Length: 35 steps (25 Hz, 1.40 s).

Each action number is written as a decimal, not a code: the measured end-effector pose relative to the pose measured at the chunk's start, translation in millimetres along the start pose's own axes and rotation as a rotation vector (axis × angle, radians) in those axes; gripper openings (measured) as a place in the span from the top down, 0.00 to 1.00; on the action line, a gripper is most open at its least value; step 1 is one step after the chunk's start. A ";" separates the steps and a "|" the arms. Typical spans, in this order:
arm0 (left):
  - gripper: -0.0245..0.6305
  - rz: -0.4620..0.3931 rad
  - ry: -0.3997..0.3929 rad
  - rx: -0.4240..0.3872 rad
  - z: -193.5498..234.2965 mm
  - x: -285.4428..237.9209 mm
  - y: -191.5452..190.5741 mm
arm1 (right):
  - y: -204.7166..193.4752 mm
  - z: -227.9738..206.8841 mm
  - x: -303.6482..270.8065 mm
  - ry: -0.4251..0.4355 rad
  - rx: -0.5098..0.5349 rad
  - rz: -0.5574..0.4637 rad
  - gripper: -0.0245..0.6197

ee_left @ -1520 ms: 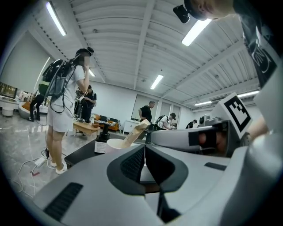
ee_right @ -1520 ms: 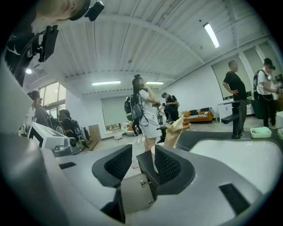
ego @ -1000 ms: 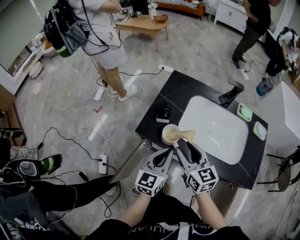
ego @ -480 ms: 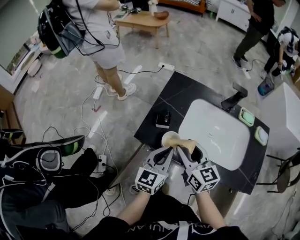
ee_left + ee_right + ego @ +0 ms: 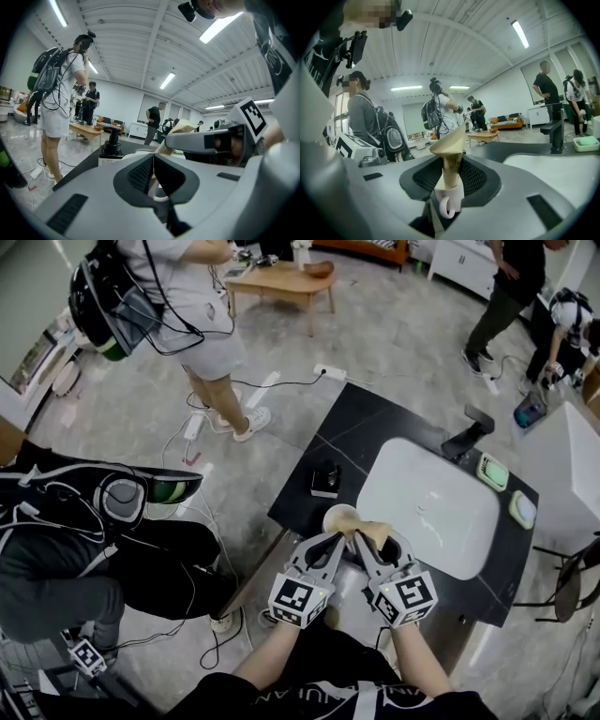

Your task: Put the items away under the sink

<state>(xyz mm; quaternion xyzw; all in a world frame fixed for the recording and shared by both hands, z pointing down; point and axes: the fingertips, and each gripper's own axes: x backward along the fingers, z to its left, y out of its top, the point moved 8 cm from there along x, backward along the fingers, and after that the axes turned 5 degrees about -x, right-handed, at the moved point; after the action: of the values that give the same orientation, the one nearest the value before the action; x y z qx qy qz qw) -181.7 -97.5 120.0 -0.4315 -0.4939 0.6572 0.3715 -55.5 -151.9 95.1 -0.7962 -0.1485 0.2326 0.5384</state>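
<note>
Overhead, both grippers sit closer to the white mug (image 5: 339, 517) than a second ago. The left gripper (image 5: 338, 540) and right gripper (image 5: 367, 542) now flank it at the near edge of the black counter (image 5: 361, 423), just left of the white sink (image 5: 436, 512). A crouching person in dark clothes (image 5: 94, 540) has come further into the picture at left. The marker cubes carry only square patterns.

From the left gripper view, its jaws are pressed together with nothing between them. The mug rim (image 5: 136, 151) shows just beyond the tips. A black pump bottle (image 5: 111, 149) stands behind, its label too small to read.

From the right gripper view, the jaws have just been closing and now pinch the mug (image 5: 450, 199), handle toward the camera. A tan paper cone (image 5: 451, 150) stands up from it.
</note>
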 end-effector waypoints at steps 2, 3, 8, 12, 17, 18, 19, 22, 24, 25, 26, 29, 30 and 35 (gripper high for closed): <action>0.95 -0.003 0.001 -0.002 0.2 1.1 0.0 | 1.7 2.1 -0.1 0.004 0.012 -0.015 0.80; 0.95 -0.003 0.002 -0.004 -0.3 2.3 0.0 | 3.0 3.4 0.2 0.008 0.019 -0.022 0.81; 0.95 -0.008 0.009 -0.009 -5.6 13.4 3.1 | 13.3 12.1 5.7 0.019 0.050 -0.051 0.83; 0.95 -0.022 0.012 -0.021 -10.2 22.9 5.8 | 19.5 16.1 14.0 0.009 0.052 -0.084 0.83; 0.95 -0.041 0.010 -0.033 -18.2 35.3 10.1 | 30.1 26.2 26.5 0.008 0.066 -0.128 0.83; 0.95 -0.045 0.009 -0.036 -20.8 38.3 10.6 | 31.4 28.6 29.8 0.008 0.067 -0.137 0.83; 0.95 -0.049 0.009 -0.038 -23.3 41.8 11.2 | 32.8 31.6 33.3 0.007 0.070 -0.144 0.83; 0.95 -0.060 0.014 -0.043 -29.7 54.6 13.9 | 37.5 42.3 44.6 0.004 0.083 -0.169 0.83; 0.95 -0.070 0.018 -0.046 -33.4 63.3 15.8 | 40.4 48.9 52.3 0.002 0.086 -0.189 0.83; 0.95 -0.076 0.020 -0.049 -35.8 67.2 16.0 | 41.4 51.4 56.8 0.002 0.085 -0.202 0.84; 0.95 -0.080 0.021 -0.053 -38.8 70.9 15.8 | 41.9 53.6 61.8 0.004 0.082 -0.216 0.84; 0.95 -0.092 0.016 -0.058 -50.9 84.6 17.6 | 44.7 64.8 78.3 0.004 0.086 -0.243 0.84; 0.95 -0.095 0.011 -0.059 -54.6 89.7 19.1 | 45.8 70.4 83.3 0.002 0.090 -0.246 0.84; 0.95 -0.098 -0.020 -0.069 -67.2 102.2 19.6 | 36.8 85.8 103.7 -0.027 0.082 -0.252 0.84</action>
<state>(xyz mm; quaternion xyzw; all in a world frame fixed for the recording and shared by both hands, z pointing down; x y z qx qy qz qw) -156.1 13.4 71.1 -0.4127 -0.5405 0.6251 0.3831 -13.6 -47.7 12.4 -0.7453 -0.2449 0.1798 0.5935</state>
